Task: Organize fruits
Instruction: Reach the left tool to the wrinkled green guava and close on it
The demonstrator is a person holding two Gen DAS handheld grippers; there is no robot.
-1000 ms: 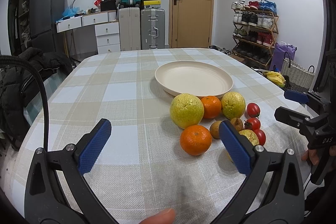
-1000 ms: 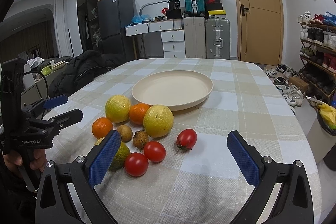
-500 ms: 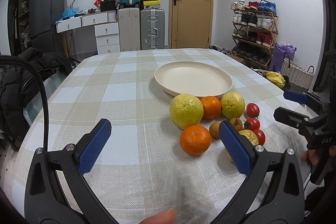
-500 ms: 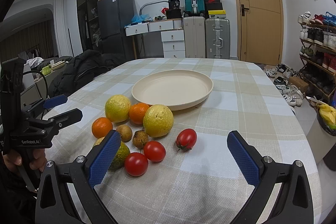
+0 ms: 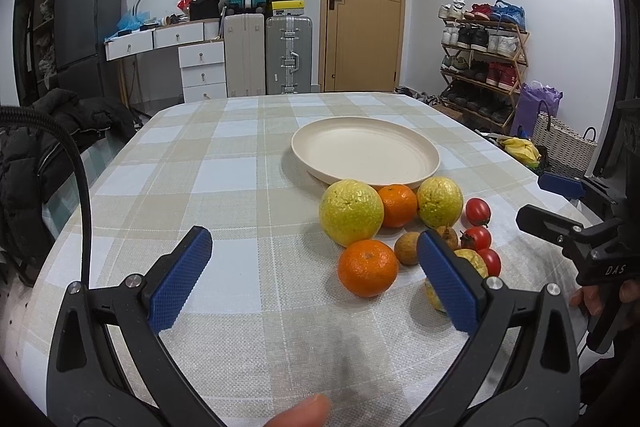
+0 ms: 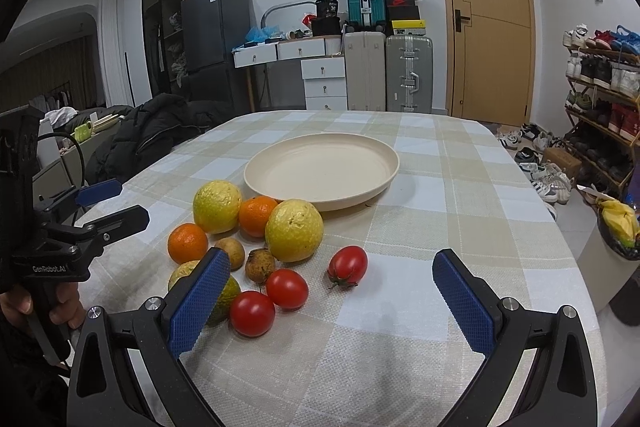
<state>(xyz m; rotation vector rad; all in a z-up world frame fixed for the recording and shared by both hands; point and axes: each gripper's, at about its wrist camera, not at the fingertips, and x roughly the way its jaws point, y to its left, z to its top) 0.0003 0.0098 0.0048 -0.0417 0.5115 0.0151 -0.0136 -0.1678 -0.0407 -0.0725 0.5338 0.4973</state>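
Observation:
An empty cream plate [image 5: 365, 157] [image 6: 322, 169] sits mid-table. In front of it lies a cluster of fruit: two yellow-green citrus [image 5: 351, 212] [image 6: 294, 230], two oranges [image 5: 368, 267] [image 6: 187, 243], three red tomatoes [image 6: 347, 265] [image 6: 287, 288] [image 6: 252, 313], small brown fruits [image 6: 260, 265] and another yellow-green fruit [image 6: 218, 297] partly hidden by a finger. My left gripper [image 5: 314, 281] is open and empty, just before the near orange. My right gripper [image 6: 332, 301] is open and empty, over the tomatoes. Each gripper shows in the other's view [image 5: 560, 207] [image 6: 104, 205].
The checked tablecloth [image 5: 224, 179] covers a rounded table. A black jacket on a chair [image 5: 48, 147] is at the left edge. A shoe rack [image 6: 600, 95], bags on the floor [image 5: 560, 143] and suitcases [image 5: 288, 55] stand beyond the table.
Both grippers have barely shifted; the fruit and plate sit as before, and both grippers stay open.

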